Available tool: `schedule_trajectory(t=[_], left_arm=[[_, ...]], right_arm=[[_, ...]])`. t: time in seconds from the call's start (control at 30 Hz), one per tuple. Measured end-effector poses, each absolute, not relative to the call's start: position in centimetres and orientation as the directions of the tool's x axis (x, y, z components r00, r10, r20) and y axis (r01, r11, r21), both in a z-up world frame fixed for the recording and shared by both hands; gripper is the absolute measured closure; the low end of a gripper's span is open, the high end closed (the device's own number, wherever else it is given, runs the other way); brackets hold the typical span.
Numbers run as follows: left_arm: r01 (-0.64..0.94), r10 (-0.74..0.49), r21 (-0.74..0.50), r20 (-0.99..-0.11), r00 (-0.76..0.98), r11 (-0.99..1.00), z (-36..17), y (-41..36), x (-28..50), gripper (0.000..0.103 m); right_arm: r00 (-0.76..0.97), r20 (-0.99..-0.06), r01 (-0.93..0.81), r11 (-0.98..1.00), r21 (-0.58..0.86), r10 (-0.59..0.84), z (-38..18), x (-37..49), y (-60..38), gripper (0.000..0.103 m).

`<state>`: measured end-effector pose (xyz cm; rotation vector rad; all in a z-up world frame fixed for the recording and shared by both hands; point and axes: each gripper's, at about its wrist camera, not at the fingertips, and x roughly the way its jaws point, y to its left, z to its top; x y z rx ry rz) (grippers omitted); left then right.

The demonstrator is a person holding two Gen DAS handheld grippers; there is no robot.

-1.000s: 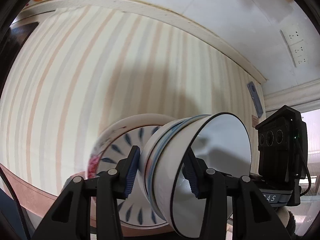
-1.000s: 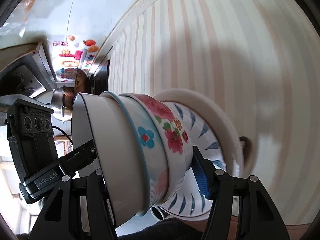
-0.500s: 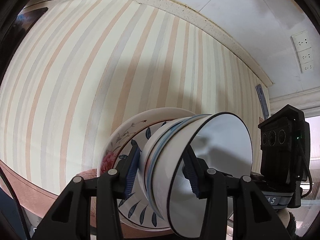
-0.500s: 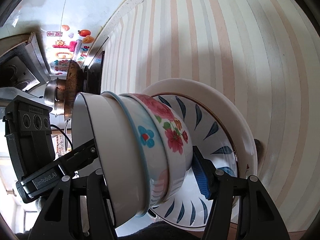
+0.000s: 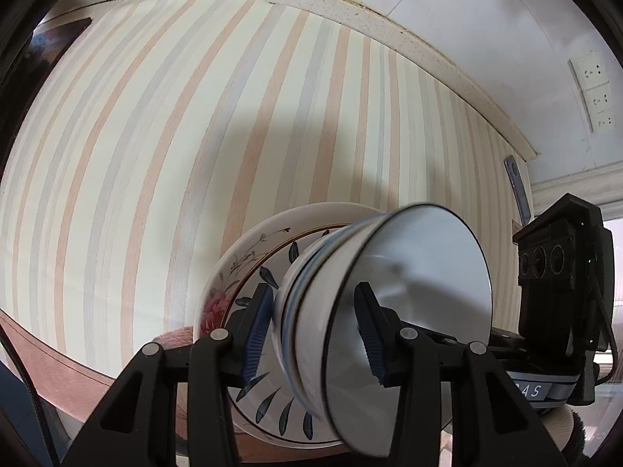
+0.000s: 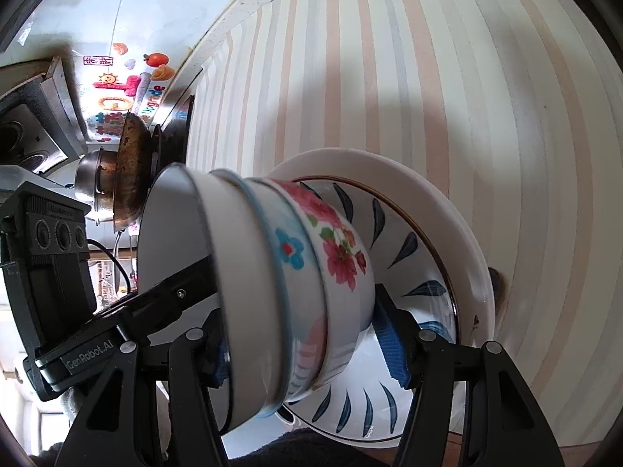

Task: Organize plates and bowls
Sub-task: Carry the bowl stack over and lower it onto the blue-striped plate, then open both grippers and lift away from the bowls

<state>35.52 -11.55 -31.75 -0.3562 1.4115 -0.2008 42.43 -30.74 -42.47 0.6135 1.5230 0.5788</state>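
1. Closest in: left gripper [image 5: 311, 330] is about half closed, clamped on the bowl stack [image 5: 409, 292]. One pad sits inside the top white bowl, the other on the outside low down, btw the bottom bowl and the plates [image 5: 249, 272].
2. Right gripper [image 6: 303, 342] has the same bite from the opposite side: one finger inside the top bowl, the blue pad against the flowery bottom bowl, just above the plates [image 6: 409, 233]. So both are gripping the same bowl stack [image 6: 272, 272], 3 or 4 nested.
3. Can't tell if the bowls are touching the top plate or a hair off it, the pads hide the contact.
4. Doing this step well, imo: hold both squeezes even and move both hands together at the same height. Any twist btw them will skew the nest or pop a rim. Go slow, glazed stuff is slippery on the pads.
5. Orientation: cams are rolled sideways (the wok [image 6: 130, 171] looks tipped over too), so I read the stack as upright, mouths up, bases toward the plates. Its long axis runs straight out from the plate faces, roughly square to the surface [image 5: 194, 136].
6. Location: the stack and plates are over the striped surface [image 6: 467, 78] toward its near edge, well apart from the speckled back edge.
7. Farthest: wall sockets [image 5: 593, 93] past that back edge. Not in the way.
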Motion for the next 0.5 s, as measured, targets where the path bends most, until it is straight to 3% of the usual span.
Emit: schedule_trajectory(t=[0.2, 0.5], left_arm=[[-0.030, -0.288, -0.297, -0.942, 0.173, 0.954, -31.0, -11.9, 35.2, 0.064], [0.043, -0.120, -0.112, -0.951, 0.284, 0.993, -28.0, -11.8, 32.7, 0.061]], right_arm=[[-0.031, -0.741, 0.048, 0.742, 0.669, 0.670, -42.5, 42.0, -30.7, 0.038], [0.121, -0.856, -0.061, 0.864, 0.499, 0.503, -36.5, 40.8, -31.3, 0.016]])
